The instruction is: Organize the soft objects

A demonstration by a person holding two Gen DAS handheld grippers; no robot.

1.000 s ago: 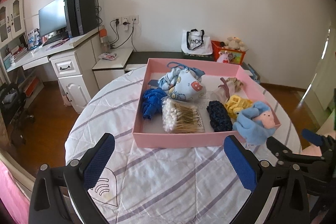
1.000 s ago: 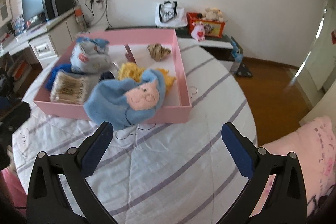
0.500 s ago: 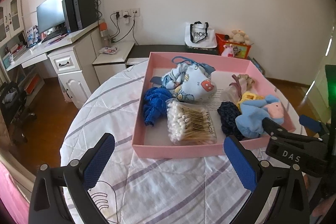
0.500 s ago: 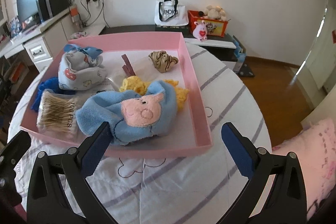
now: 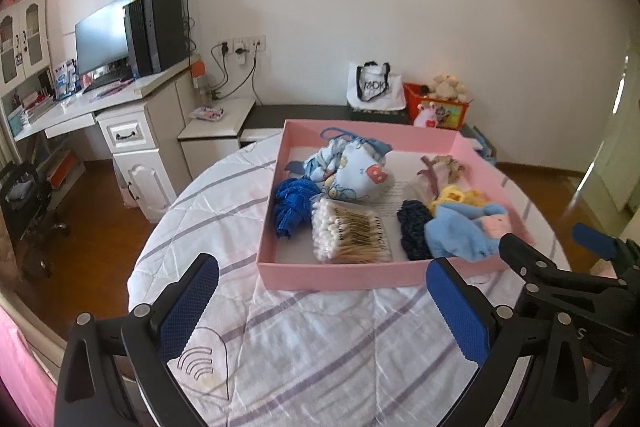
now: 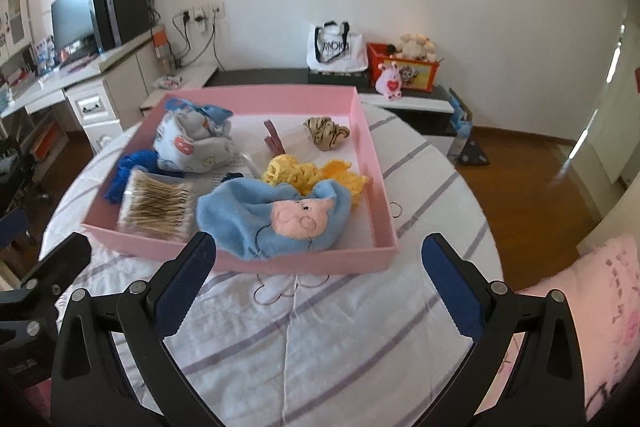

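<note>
One pink tray (image 6: 384, 211) on the round worktop (image 6: 320, 327), covered by a white quilt with purple stripes. Inside the tray, counted: one light-blue plush with a pink pig face (image 6: 280, 219) at the near right, draped against the front wall; one yellow crocheted piece (image 6: 304, 171) just behind it; one dark navy knitted piece (image 5: 412, 223) beside the plush; one pack of cotton swabs (image 5: 352, 235) at the near middle; one bright blue fuzzy piece (image 5: 292, 203) at the near left; one patterned drawstring pouch (image 6: 192, 143) toward the back left; one brown striped scrunchie (image 6: 326, 133) at the back right.

Left claw (image 5: 324, 311) spread wide, empty, hovering over the quilt in front of the tray. Right claw (image 6: 320, 291) likewise spread wide, empty, just before the tray's front wall, near the plush but apart from it.

Around: white desk with monitor (image 5: 102, 45) at left, tote bag (image 6: 336, 47) and red toy box (image 6: 404, 67) against the far wall, pink cushion (image 6: 600, 307) at right.
</note>
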